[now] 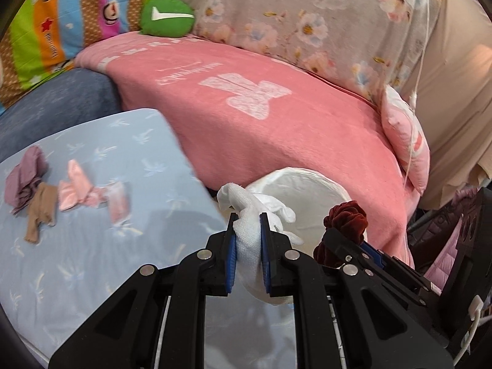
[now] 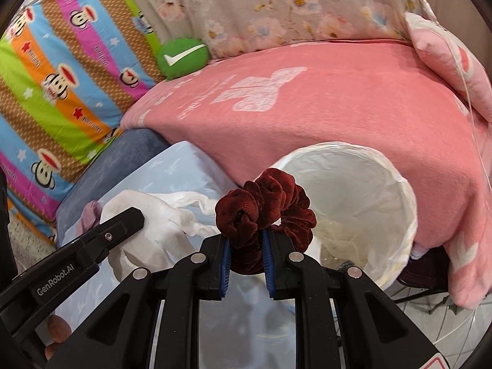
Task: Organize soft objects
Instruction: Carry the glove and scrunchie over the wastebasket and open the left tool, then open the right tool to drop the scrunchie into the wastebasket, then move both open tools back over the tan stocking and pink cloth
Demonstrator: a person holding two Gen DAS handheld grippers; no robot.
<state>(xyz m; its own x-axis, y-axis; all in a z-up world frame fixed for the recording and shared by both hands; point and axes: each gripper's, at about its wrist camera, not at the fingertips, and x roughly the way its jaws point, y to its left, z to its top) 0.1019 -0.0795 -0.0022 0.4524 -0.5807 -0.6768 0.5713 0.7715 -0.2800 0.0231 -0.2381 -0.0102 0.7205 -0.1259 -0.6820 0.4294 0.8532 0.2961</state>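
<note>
My left gripper (image 1: 248,215) is shut on a white glove (image 1: 255,212), whose fingers droop over the near rim of a white-lined bin (image 1: 307,181). My right gripper (image 2: 246,230) is shut on a dark red velvet scrunchie (image 2: 267,203), held just left of the same bin (image 2: 363,203). In the left wrist view the scrunchie (image 1: 347,218) and the right gripper's fingers (image 1: 338,240) sit to the right of my glove. In the right wrist view the glove (image 2: 153,224) and one left finger (image 2: 123,224) show at the left.
On the light blue table cover (image 1: 92,246) lie a mauve cloth (image 1: 24,178), a tan sock (image 1: 40,215) and pink fabric pieces (image 1: 80,190). Behind the bin is a bed with a pink blanket (image 1: 276,123), a green cushion (image 1: 167,17) and a pink pillow (image 1: 406,141).
</note>
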